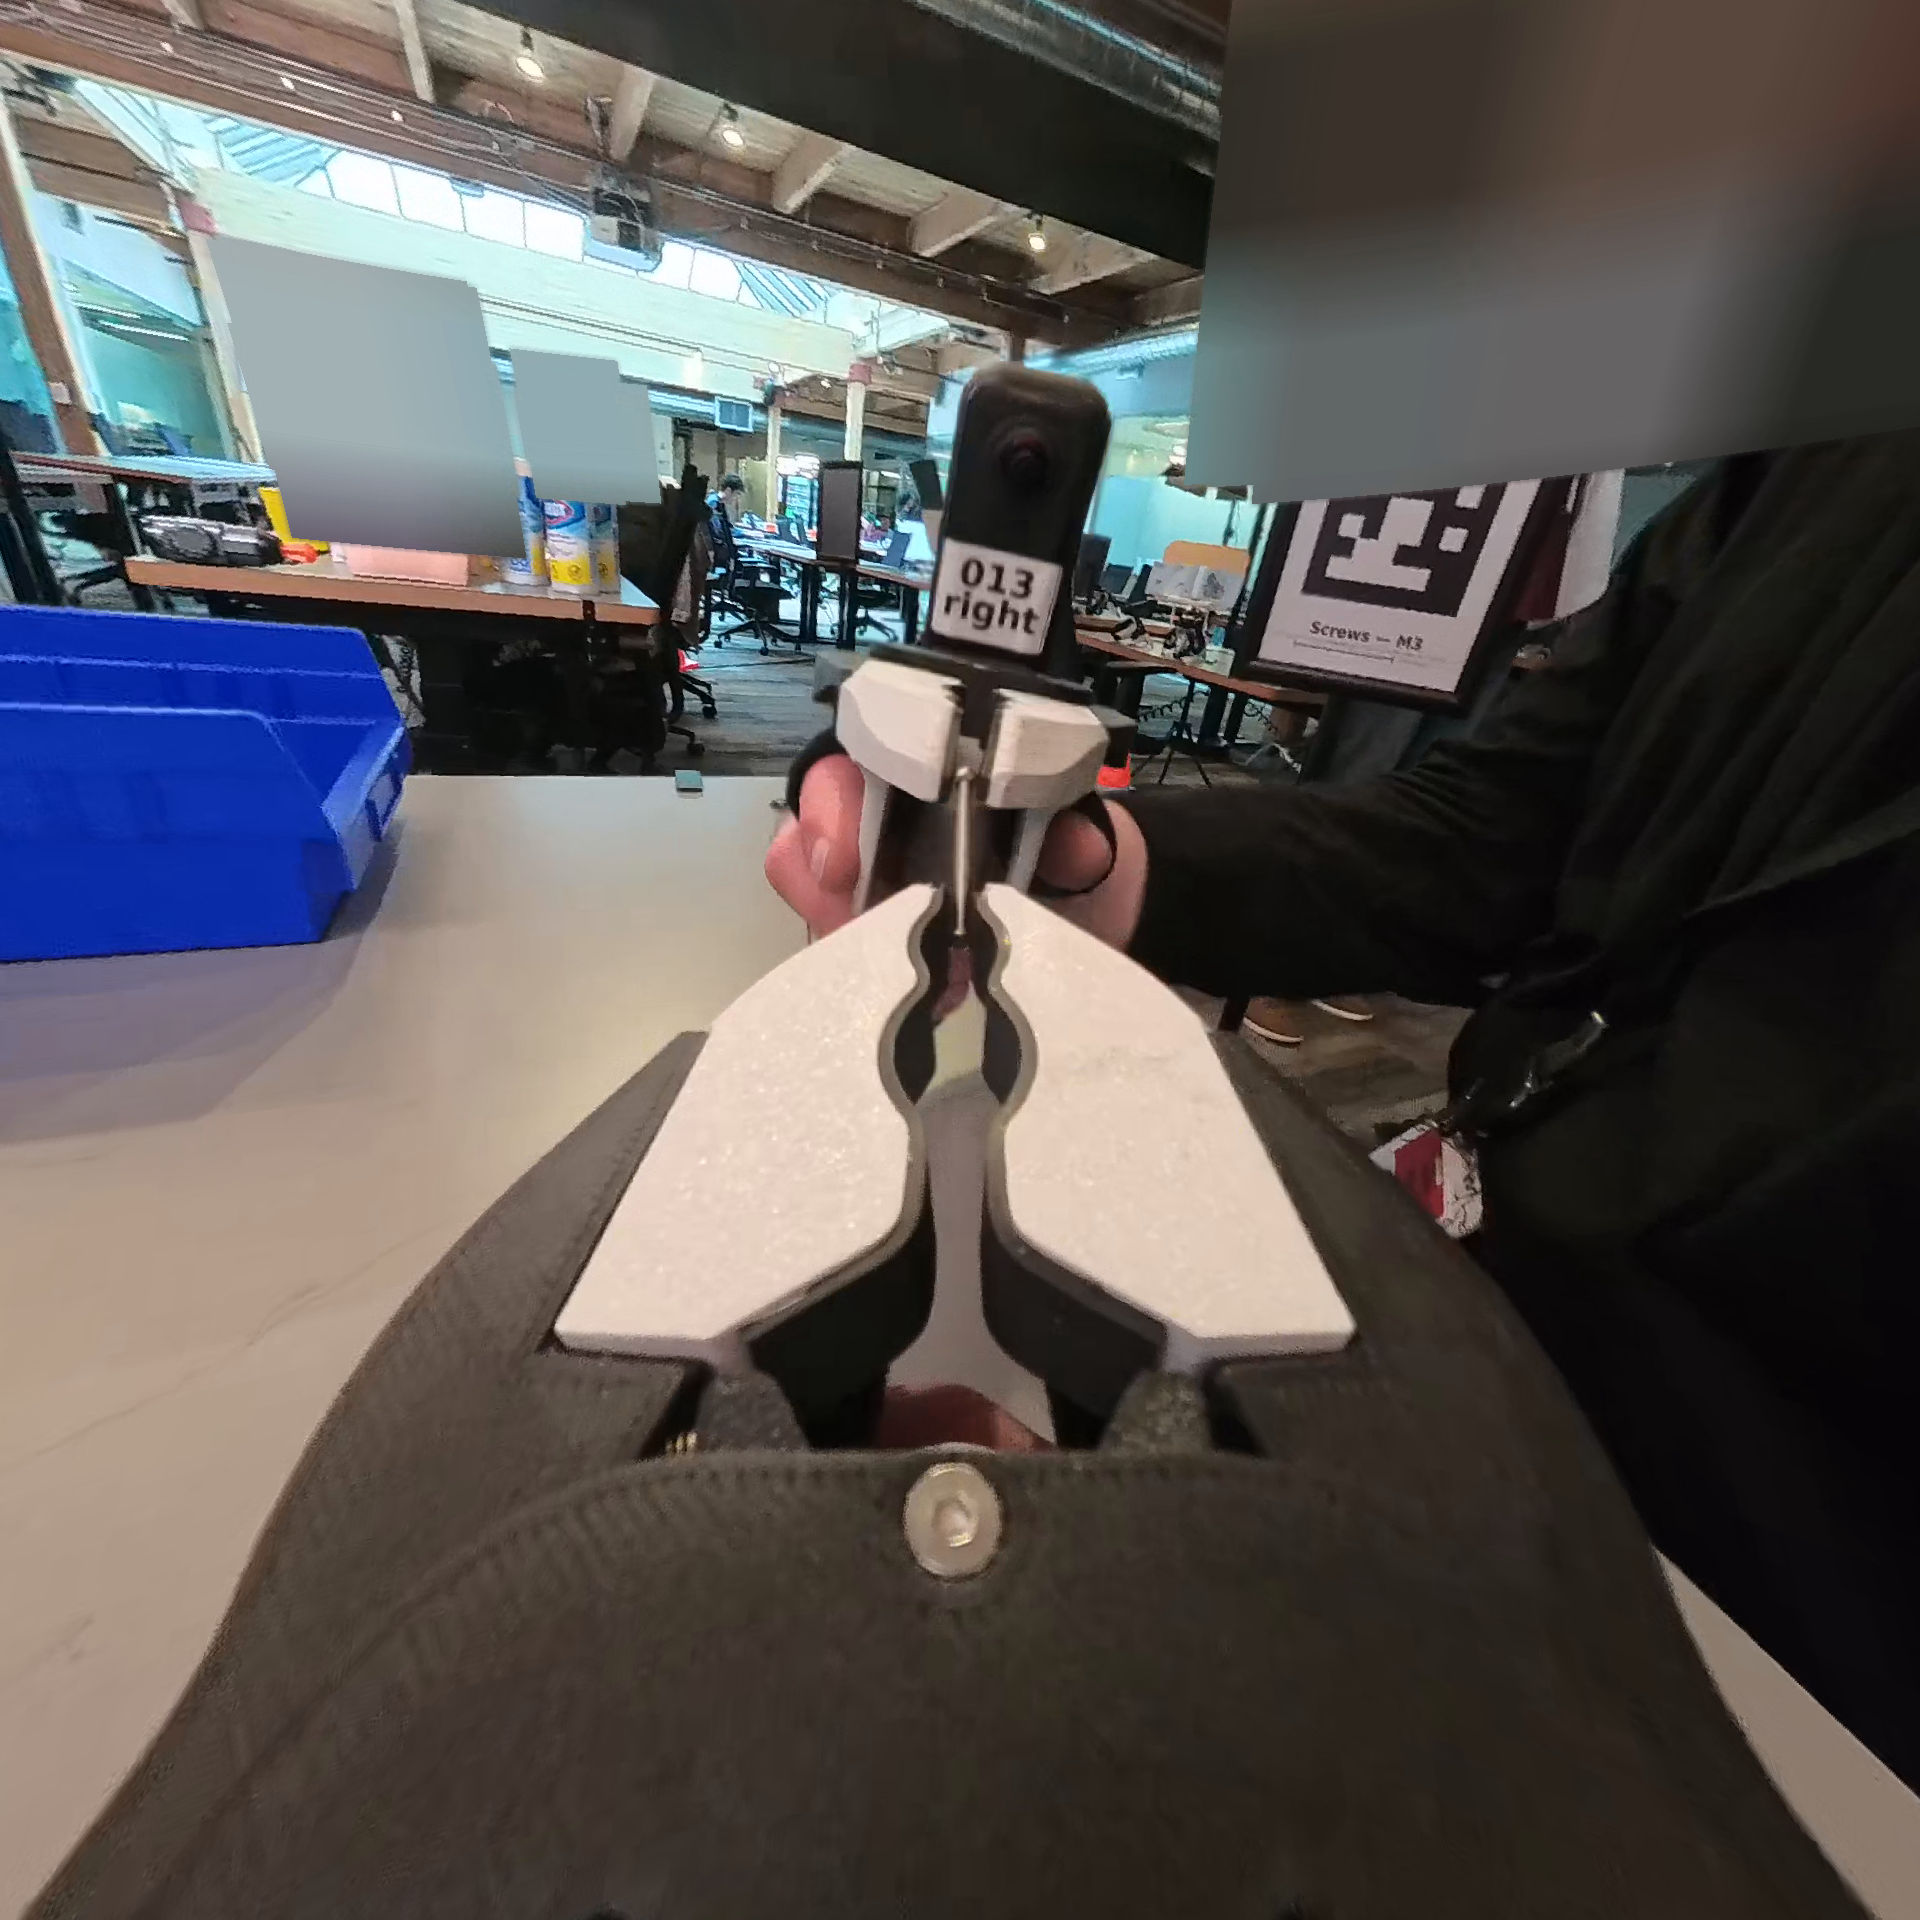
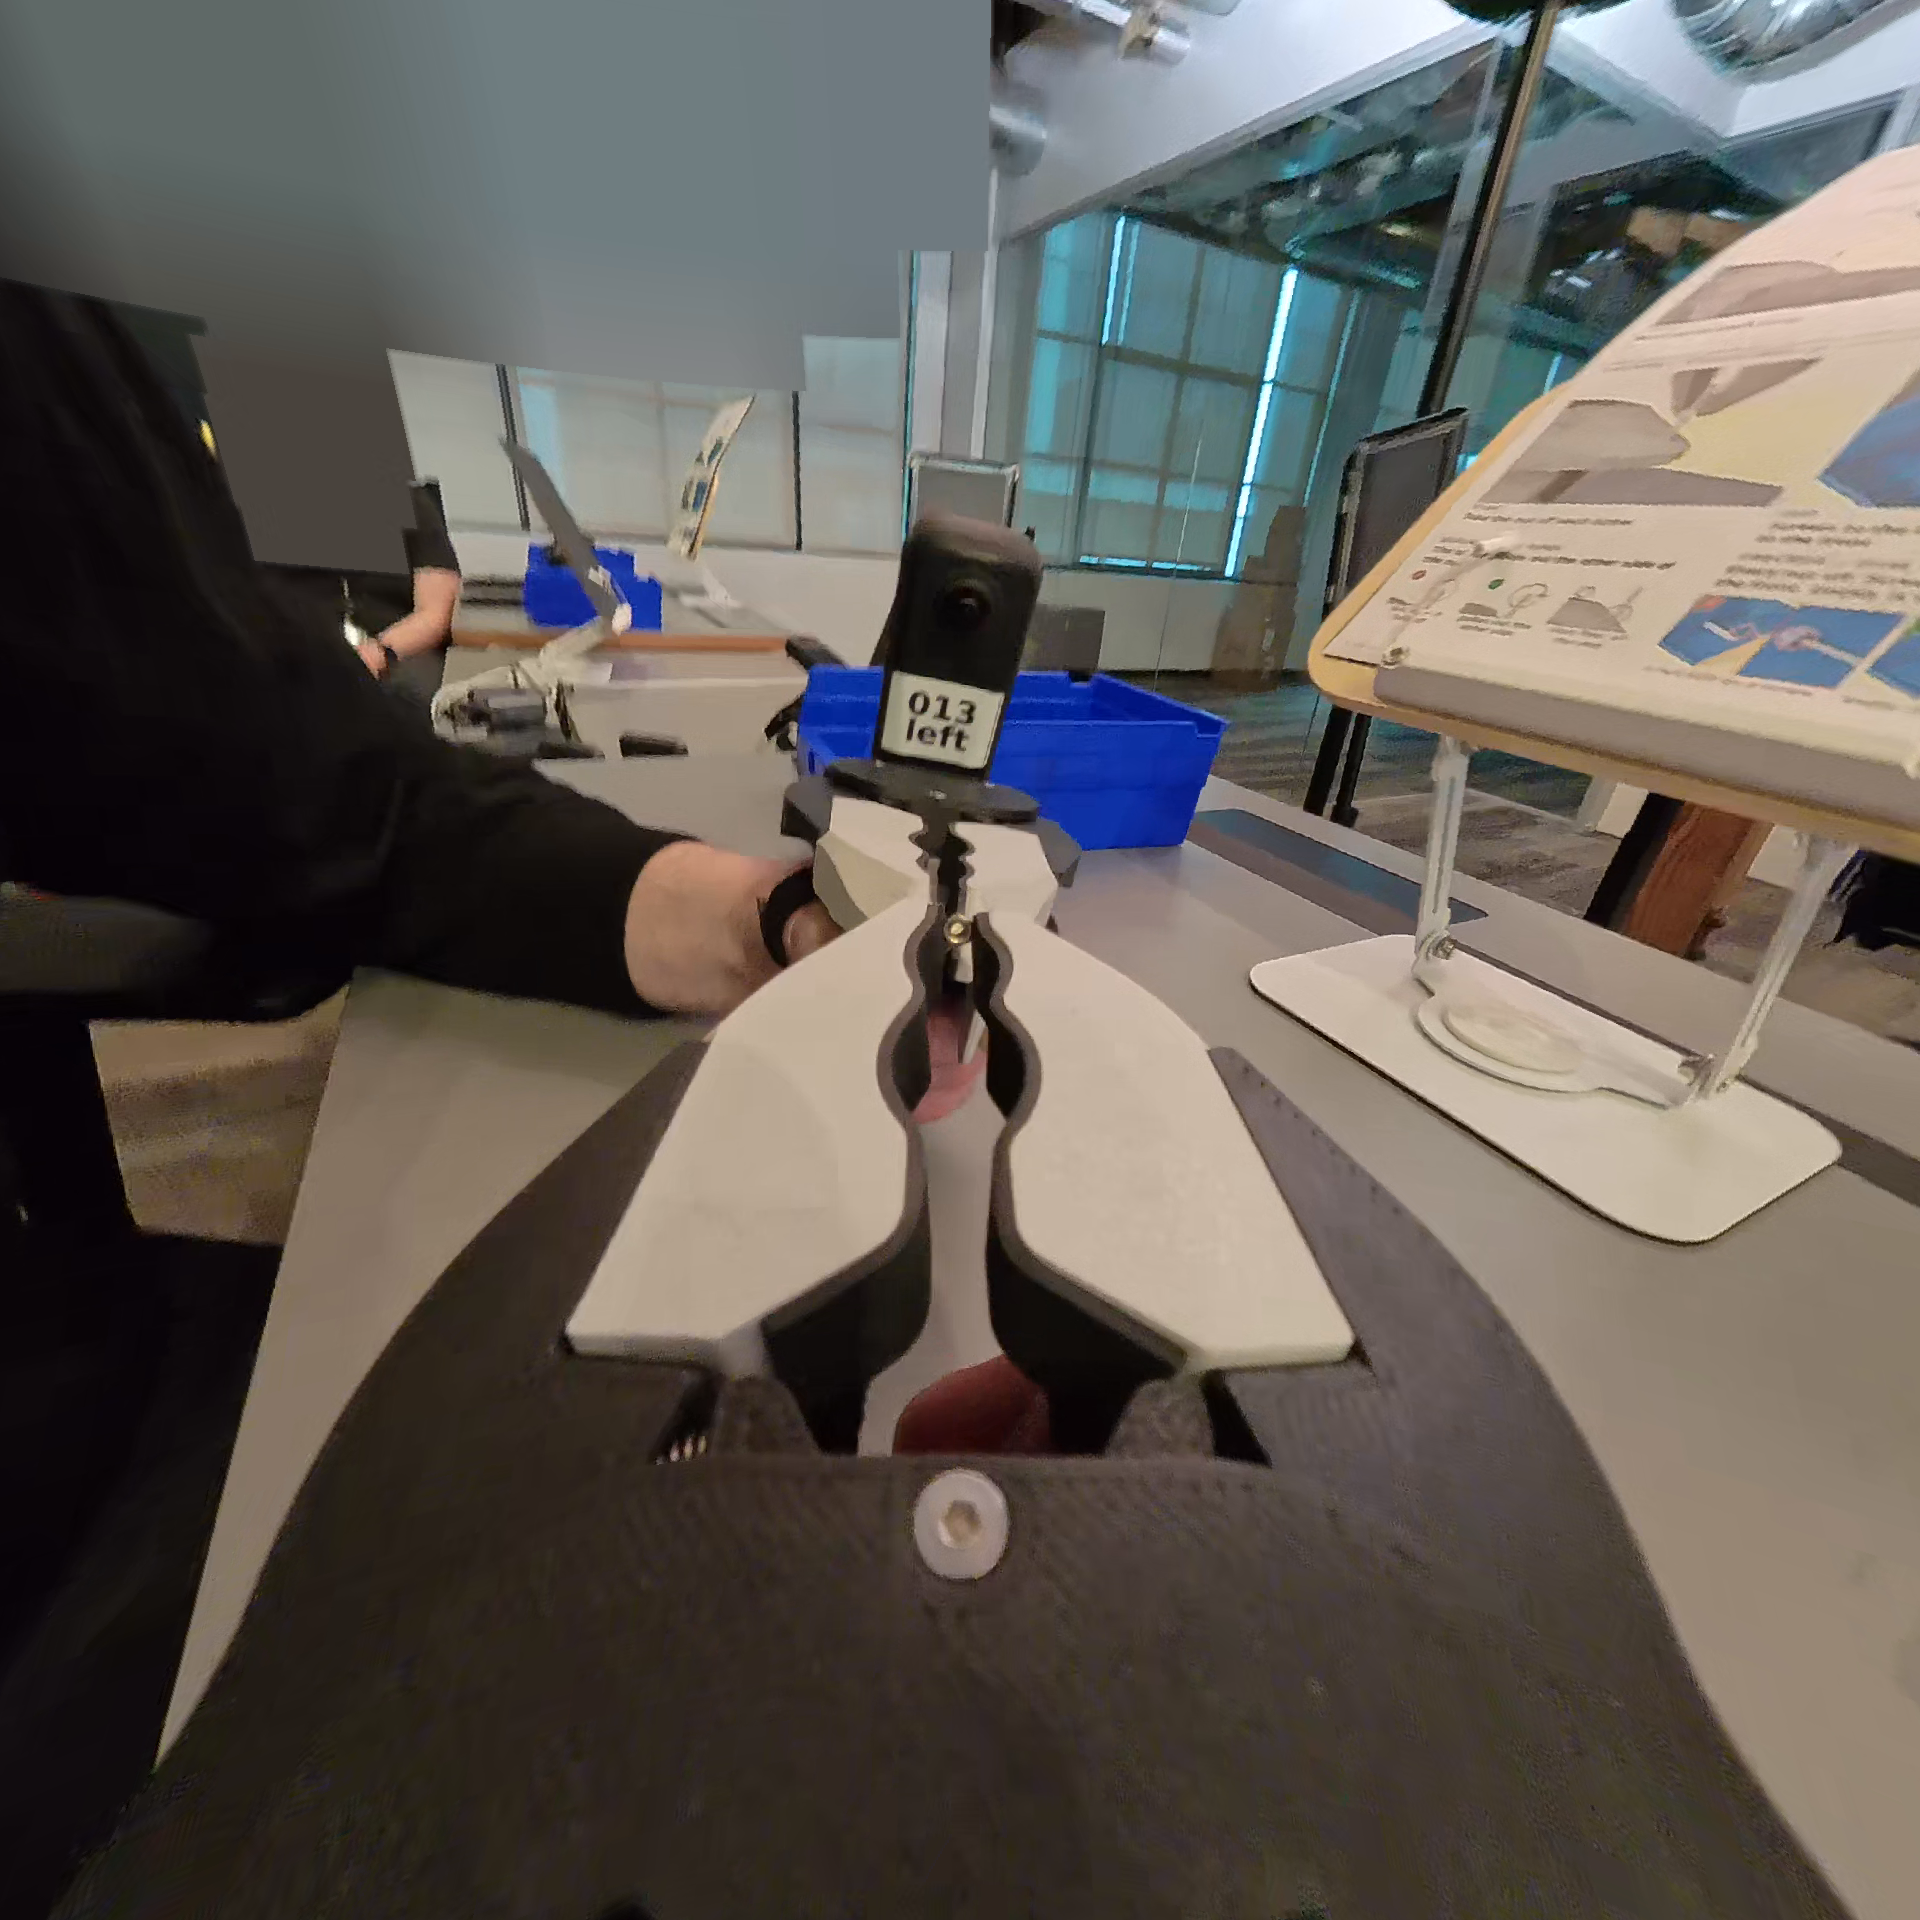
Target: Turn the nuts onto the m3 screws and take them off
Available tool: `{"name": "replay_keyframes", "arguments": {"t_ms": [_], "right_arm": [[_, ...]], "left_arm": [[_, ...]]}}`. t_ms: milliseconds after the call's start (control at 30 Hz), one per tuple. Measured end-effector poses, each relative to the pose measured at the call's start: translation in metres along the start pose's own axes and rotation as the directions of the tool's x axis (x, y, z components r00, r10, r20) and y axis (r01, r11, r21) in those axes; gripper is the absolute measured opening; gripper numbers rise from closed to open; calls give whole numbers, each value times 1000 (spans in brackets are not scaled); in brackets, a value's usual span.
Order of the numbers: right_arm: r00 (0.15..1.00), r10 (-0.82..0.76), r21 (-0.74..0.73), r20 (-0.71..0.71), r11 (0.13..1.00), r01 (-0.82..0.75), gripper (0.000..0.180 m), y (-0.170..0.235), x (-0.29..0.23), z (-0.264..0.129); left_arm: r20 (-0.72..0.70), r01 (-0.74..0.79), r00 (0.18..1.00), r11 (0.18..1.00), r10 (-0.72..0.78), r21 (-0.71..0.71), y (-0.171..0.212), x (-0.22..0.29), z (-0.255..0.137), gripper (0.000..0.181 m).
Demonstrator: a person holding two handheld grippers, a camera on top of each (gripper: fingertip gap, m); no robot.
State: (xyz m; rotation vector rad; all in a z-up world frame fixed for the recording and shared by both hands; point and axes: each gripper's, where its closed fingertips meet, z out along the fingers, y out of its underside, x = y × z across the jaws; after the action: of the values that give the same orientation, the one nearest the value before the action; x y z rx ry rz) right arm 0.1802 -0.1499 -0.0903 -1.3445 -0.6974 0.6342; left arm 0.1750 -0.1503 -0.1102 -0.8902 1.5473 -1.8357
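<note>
A thin silver m3 screw spans the gap between my two grippers, above the grey table. My left gripper is shut on the screw's near end. The right gripper faces it and pinches the far end. In the right wrist view my right gripper is shut on a small brass-coloured piece that looks like the nut. The left gripper sits just behind it, tip to tip. The screw's shaft is mostly hidden in that view.
A blue bin stands at the table's left and also shows in the right wrist view. An instruction board on a white stand is at the right. A marker sign stands behind. A person's dark sleeve is close. My two grippers' fingertips are within a few centimetres of each other.
</note>
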Motion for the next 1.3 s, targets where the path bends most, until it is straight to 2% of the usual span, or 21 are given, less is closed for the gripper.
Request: {"name": "replay_keyframes", "arguments": {"t_ms": [300,467,667,867,1133,1300], "right_arm": [[968,-241,-225,66,942,250,5,8,-7,1],[957,-281,-290,72,912,289,5,14,-4,0],[967,-248,-312,62,915,255,5,21,-1,1],[993,-105,-314,52,942,116,5,32,4,-2],[995,92,-238,33,968,-81,5,36,7,-3],[996,85,-232,22,970,-78,5,40,8,-2]], "left_arm": [[-1,-96,995,989,97,-109,3,2,-4,3],[28,-150,987,975,156,-162,9,-2,-5,3],[67,-253,958,934,278,-253,17,-7,-5,3],[109,-339,915,888,387,-310,19,-12,-7,3],[140,-464,820,787,556,-405,22,-16,-7,3],[146,-478,801,768,580,-427,25,-19,-8,3]]}}
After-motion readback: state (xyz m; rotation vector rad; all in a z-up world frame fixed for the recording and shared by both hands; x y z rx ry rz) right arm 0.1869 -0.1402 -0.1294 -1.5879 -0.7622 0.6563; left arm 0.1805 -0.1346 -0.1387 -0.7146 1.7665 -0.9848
